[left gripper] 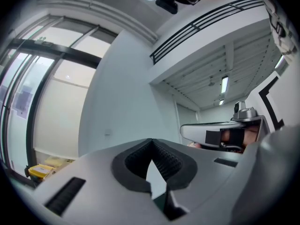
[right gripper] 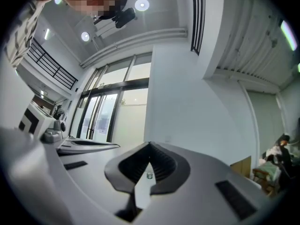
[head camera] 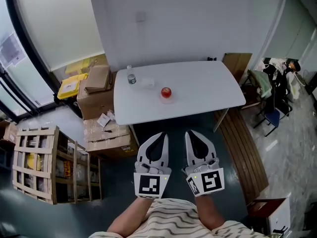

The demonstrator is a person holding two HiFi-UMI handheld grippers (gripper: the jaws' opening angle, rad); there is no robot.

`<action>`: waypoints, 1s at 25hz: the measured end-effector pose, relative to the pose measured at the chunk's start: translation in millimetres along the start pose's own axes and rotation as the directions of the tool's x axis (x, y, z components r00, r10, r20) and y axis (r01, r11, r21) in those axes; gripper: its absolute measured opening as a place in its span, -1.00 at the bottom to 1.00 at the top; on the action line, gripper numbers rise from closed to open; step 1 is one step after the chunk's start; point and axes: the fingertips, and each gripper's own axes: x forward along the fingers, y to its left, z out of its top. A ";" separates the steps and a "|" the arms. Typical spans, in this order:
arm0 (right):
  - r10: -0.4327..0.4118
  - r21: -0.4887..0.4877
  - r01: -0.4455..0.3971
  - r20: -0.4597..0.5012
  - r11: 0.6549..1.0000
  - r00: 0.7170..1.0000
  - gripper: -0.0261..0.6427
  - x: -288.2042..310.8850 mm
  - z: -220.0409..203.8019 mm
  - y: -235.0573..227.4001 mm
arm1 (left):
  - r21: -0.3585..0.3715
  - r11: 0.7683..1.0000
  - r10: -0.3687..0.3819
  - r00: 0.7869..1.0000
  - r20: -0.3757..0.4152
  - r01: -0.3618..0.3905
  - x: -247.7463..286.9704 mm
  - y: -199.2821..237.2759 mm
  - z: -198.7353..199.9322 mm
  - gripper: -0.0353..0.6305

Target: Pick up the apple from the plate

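1. Head view: a white tabletop (head camera: 198, 90) carries the apple (head camera: 166, 91). The apple sits on a small pale plate (head camera: 166, 99), left of the tabletop's middle. A bottle (head camera: 131, 77) stands further left, toward the far edge.
2. Head view: the left claw (head camera: 161, 135) and right claw (head camera: 190, 133) are held side by side over the dark floor. They are on the near side of the tabletop, with their tips pointing toward it. The apple lies ahead of both and well apart from them, closer to the left claw's line than to the right's. Cardboard boxes (head camera: 96, 90) and a wooden crate (head camera: 34, 162) stand to the left of the tabletop.
3. Left gripper view: the claw is closed, its jaws meeting at the tips with nothing held. It faces a pale wall and tall windows. The right claw shows at the right side.
4. Right gripper view: the claw is closed tip to tip and empty. Through the narrow slit below the tips, a strip of tabletop and the bottle (right gripper: 149, 175) are visible far ahead.
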 end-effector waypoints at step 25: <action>-0.024 0.010 0.024 -0.076 1.000 0.997 -0.89 167.3 -71.1 -83.8 | -0.072 0.997 -0.011 0.995 -0.097 0.004 157.1 80.5 -82.8 -0.89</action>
